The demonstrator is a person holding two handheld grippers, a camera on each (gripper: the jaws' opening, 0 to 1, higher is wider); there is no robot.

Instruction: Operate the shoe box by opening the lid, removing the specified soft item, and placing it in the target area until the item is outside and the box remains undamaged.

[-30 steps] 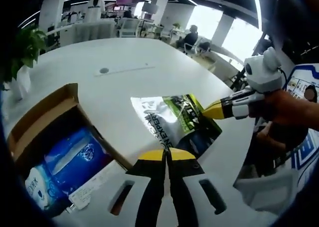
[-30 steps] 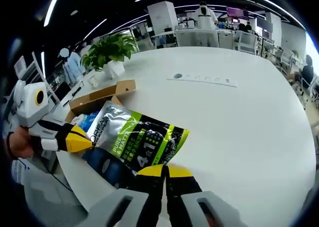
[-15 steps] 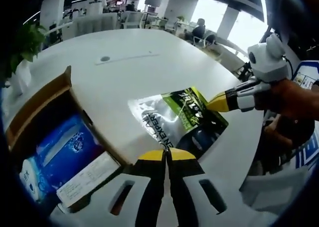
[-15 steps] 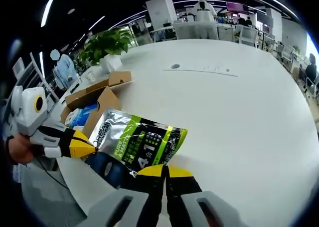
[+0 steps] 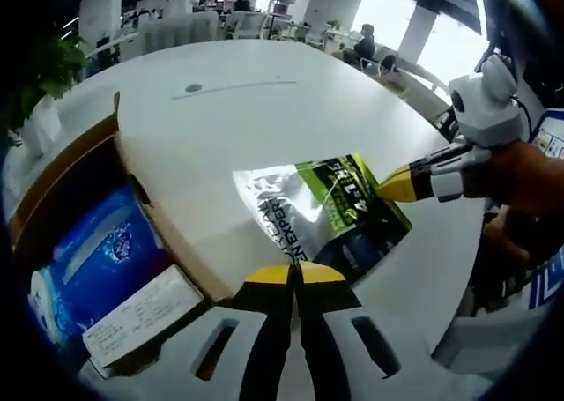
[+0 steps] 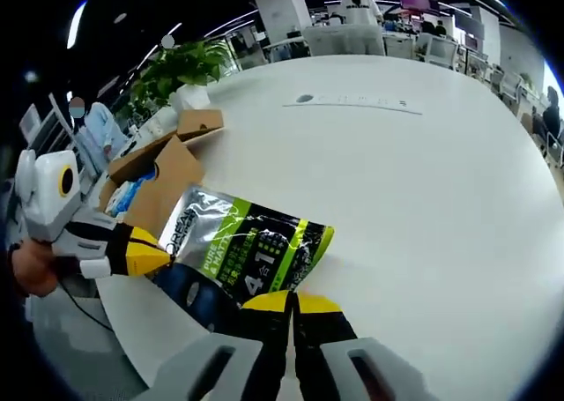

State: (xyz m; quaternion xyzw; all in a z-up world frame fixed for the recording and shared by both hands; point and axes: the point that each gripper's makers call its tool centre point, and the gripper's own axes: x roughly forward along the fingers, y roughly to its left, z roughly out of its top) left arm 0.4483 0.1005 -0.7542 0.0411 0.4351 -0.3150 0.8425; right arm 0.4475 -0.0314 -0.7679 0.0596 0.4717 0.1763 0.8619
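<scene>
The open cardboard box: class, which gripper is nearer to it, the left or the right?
Left. The left gripper holds the pouch edge on the side beside the cardboard box; the right gripper grips the pouch's opposite edge, away from it.

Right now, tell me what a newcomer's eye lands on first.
The shiny silver-and-green pouch lying on the white table, pinched at opposite edges by the left gripper and the right gripper. Beside it stands the open cardboard shoe box, with a blue soft pack inside.
</scene>
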